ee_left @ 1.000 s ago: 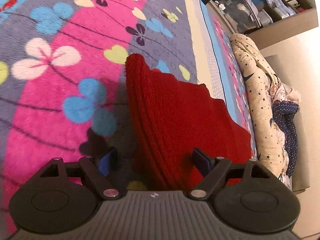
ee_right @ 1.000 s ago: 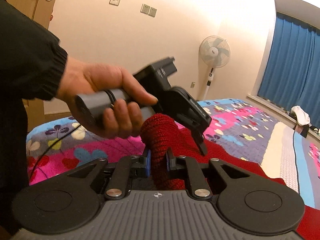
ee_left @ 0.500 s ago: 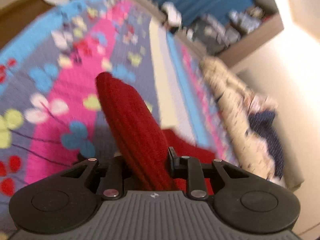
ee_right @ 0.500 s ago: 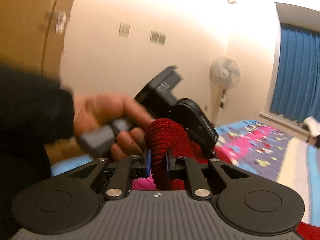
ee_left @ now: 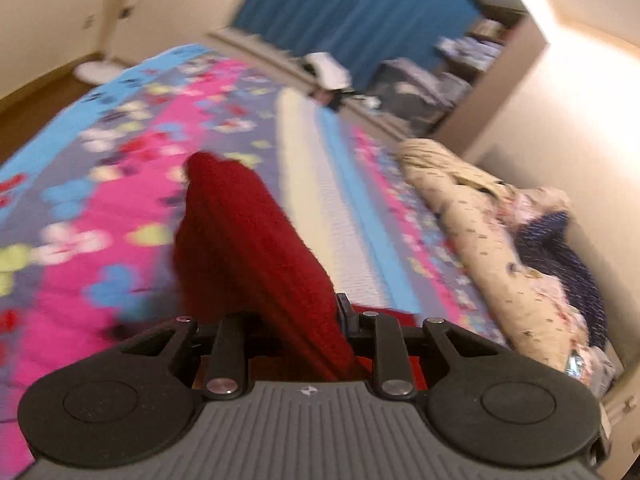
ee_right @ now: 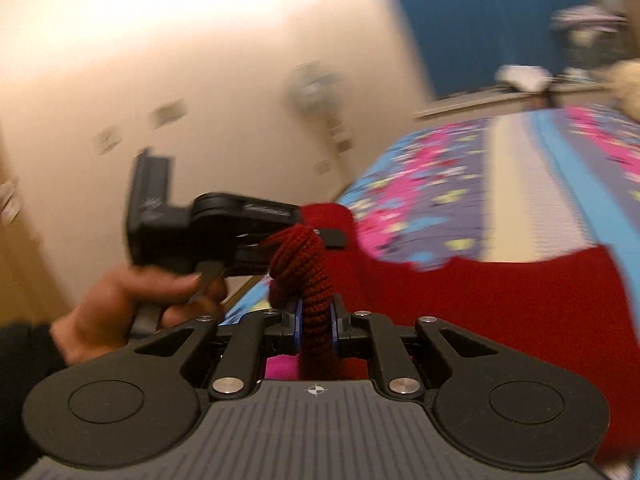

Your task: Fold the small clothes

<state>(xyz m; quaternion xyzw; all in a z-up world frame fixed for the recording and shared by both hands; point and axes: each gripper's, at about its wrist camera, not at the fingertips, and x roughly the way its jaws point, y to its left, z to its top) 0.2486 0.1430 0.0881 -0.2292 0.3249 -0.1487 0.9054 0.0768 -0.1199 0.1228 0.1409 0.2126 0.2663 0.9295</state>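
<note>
The left gripper (ee_left: 298,316) pinches a thick fold of the red knitted garment (ee_left: 248,248), and its jaws have just been closing on it; the cloth bulges over the near jaw and hides it, so only the far one shows clearly. The right gripper (ee_right: 315,322) is pressed tight on another bunched fold of the same garment, which rises as a twisted rope between its blue pads (ee_right: 297,322). Seen from the right wrist, the left gripper is held level by a hand (ee_right: 120,304) in a dark sleeve (ee_right: 24,356), its tips buried in the red cloth so that they cannot be made out. The garment hangs lifted between the two grips, its lower part trailing onto the bedspread (ee_left: 100,216), a bright cover with pink, blue and grey bands and flower shapes. Both views are smeared by blur. A rolled cream quilt (ee_left: 472,216) lies along the far side of the bed with dark blue cloth beside it; blue curtains (ee_left: 360,12) hang behind. A standing fan (ee_right: 316,92) shows only as a vague shape against the pale wall.
</note>
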